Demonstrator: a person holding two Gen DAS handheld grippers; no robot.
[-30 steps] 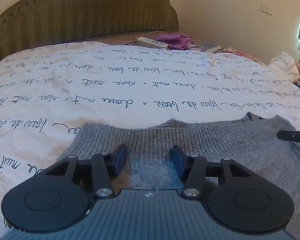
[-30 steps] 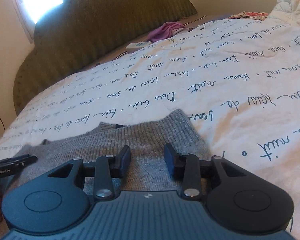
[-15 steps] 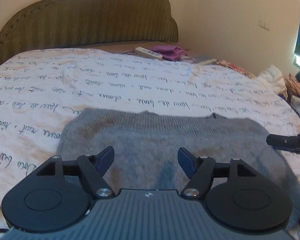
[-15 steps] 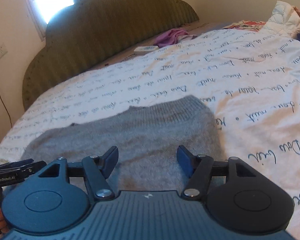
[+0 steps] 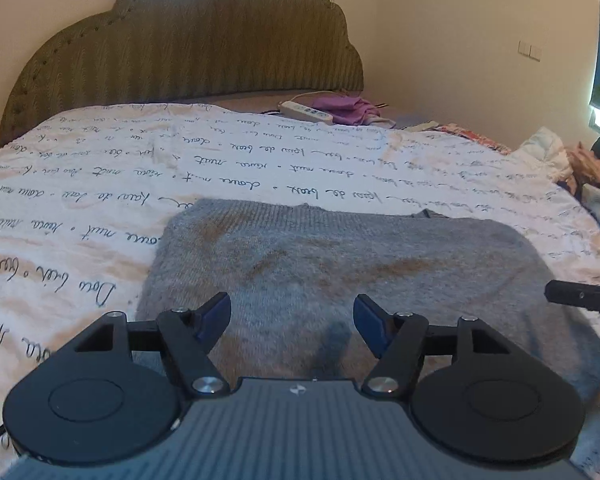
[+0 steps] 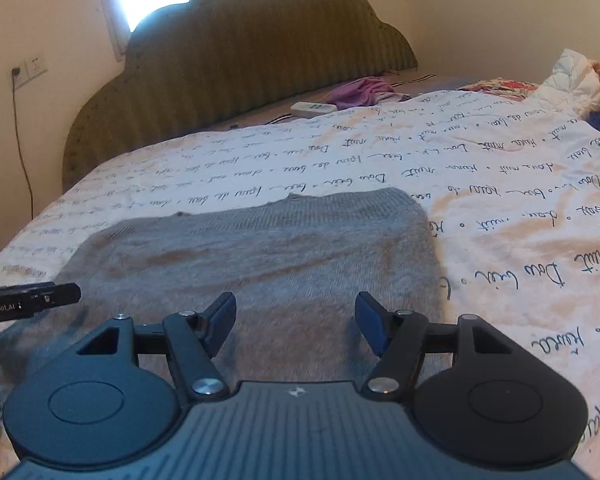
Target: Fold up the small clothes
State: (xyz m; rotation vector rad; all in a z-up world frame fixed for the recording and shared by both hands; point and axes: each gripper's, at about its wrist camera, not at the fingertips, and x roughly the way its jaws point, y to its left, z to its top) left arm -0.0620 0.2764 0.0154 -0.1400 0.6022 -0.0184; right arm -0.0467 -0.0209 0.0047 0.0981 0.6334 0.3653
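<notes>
Grey knit sweater (image 5: 340,272) flat on bed (image 5: 100,200): soft, limp; pinch near-edge corners. Left tongs (image 5: 292,318) and right tongs (image 6: 296,316) agape, empty.

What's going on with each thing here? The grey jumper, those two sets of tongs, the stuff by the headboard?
Grey jumper: lying flat on the bedspread, folded over, nothing holding it.
Left tongs: open, empty, above the jumper's near edge.
Right tongs: open, empty, above the jumper's near edge.
Bedspread: spread out on the bed, slightly wrinkled.
Purple cloth: crumpled by the headboard.
Power strip: lying beside the purple cloth.
</notes>
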